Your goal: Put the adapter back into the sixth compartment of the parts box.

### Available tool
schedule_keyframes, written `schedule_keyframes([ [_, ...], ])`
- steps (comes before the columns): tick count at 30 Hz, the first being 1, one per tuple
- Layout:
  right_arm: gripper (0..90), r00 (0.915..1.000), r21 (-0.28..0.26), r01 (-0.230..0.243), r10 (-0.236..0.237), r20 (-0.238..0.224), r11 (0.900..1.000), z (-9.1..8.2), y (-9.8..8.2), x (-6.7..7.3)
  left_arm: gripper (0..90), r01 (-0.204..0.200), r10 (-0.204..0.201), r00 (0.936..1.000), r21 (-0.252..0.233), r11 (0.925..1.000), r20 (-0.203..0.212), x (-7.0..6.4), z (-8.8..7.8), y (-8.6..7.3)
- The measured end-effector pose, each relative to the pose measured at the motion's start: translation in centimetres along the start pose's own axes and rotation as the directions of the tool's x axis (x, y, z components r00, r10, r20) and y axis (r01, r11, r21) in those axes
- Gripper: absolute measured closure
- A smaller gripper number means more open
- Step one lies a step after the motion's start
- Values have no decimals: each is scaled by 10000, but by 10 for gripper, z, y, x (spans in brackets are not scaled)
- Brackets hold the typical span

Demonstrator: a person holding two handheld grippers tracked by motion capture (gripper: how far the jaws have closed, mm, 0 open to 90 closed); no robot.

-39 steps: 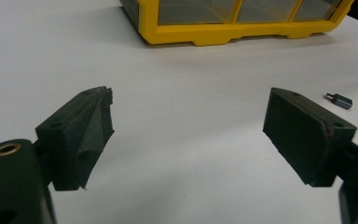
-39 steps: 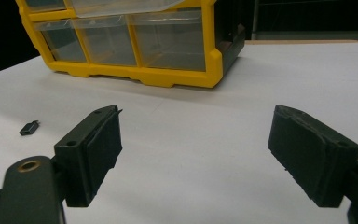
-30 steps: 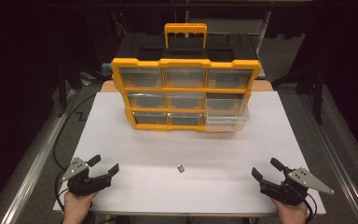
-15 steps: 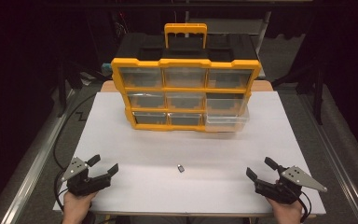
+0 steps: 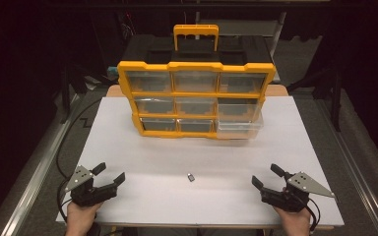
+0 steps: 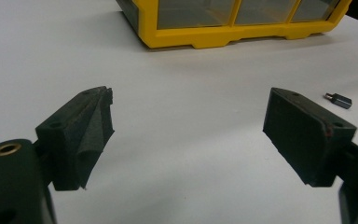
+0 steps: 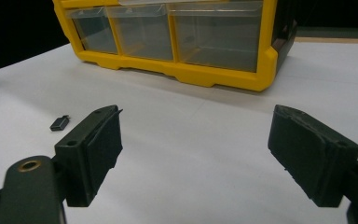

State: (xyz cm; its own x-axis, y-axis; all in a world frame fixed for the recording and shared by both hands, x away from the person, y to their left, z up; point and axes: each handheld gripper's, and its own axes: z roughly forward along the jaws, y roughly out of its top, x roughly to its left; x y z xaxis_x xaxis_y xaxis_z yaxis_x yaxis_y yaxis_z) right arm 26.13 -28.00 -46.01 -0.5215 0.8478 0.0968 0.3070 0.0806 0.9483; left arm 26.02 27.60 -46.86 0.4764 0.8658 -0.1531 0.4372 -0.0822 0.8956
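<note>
A yellow organizer (image 5: pixel 197 98) with clear drawers stands at the back of the white table (image 5: pixel 142 162); its lower right drawer (image 5: pixel 238 125) sticks out a little. A small dark adapter (image 5: pixel 191 177) lies on the table between the two grippers, also seen as the adapter (image 6: pixel 340 99) and the adapter (image 7: pixel 59 122). My left gripper (image 5: pixel 109 175) rests open near the front left edge, nothing between its jaws (image 6: pixel 189 126). My right gripper (image 5: pixel 267 176) sits open near the front right, also empty (image 7: pixel 196 140).
The organizer's base (image 6: pixel 233 35) lies ahead of the left gripper, and its front corner (image 7: pixel 265 70) ahead of the right. A black case with a yellow handle (image 5: pixel 196 34) stands behind the organizer. Cables (image 5: pixel 66 142) trail off the table's left side.
My right gripper has slid a little left and inward along the front edge. The left gripper and the adapter have stayed put.
</note>
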Motion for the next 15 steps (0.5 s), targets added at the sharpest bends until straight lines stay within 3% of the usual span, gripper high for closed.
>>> schedule_keyframes([
  [15,181,9983,1,34,-34,-588,10000,13,5,9,171,27,-27,10000,-13,10000,23,0,1,0],
])
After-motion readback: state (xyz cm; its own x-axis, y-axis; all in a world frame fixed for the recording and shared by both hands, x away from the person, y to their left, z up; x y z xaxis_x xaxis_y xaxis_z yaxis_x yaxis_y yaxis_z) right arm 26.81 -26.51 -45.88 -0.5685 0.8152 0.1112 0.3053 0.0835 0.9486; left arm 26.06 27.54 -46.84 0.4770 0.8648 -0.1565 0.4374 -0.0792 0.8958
